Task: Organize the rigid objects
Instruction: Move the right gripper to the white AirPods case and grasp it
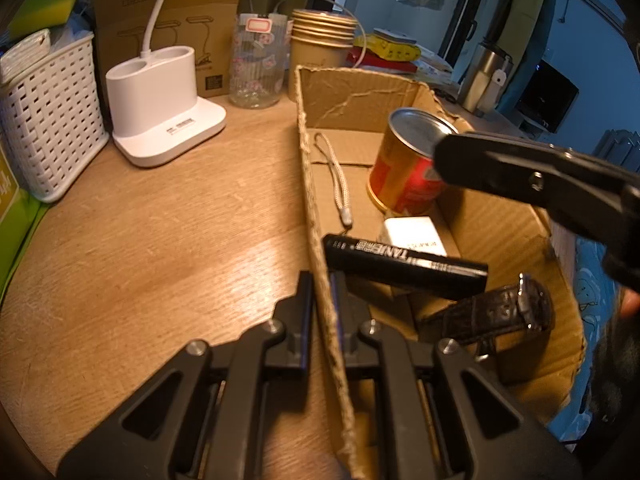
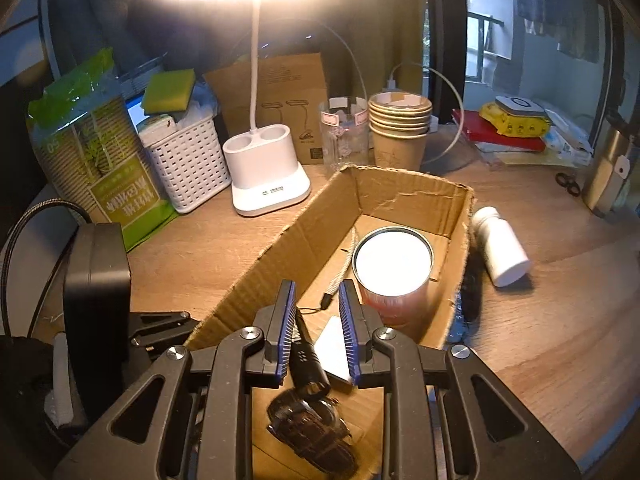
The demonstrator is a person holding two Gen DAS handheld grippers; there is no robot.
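Observation:
An open cardboard box (image 1: 320,208) (image 2: 280,248) lies on the wooden desk. Inside are a red-and-gold tin can (image 1: 408,160) (image 2: 394,268), a black flashlight (image 1: 404,266) (image 2: 306,356) with a grey lanyard (image 1: 334,176), a small white box (image 1: 416,236) (image 2: 334,350) and a dark leather watch (image 1: 500,312) (image 2: 312,432). My left gripper (image 1: 320,284) is shut on the box's left wall. My right gripper (image 2: 317,304) is open and empty above the box, over the flashlight; it shows in the left wrist view (image 1: 520,172) beside the can. A white bottle (image 2: 502,246) lies on the desk right of the box.
A white desk lamp base (image 1: 164,108) (image 2: 268,176), a white basket (image 1: 44,112) (image 2: 184,160), a glass jar (image 1: 258,60) (image 2: 346,136), stacked paper cups (image 1: 320,48) (image 2: 398,128) and a brown carton stand behind the box. Books (image 2: 508,128) and a steel flask (image 1: 484,76) are far right.

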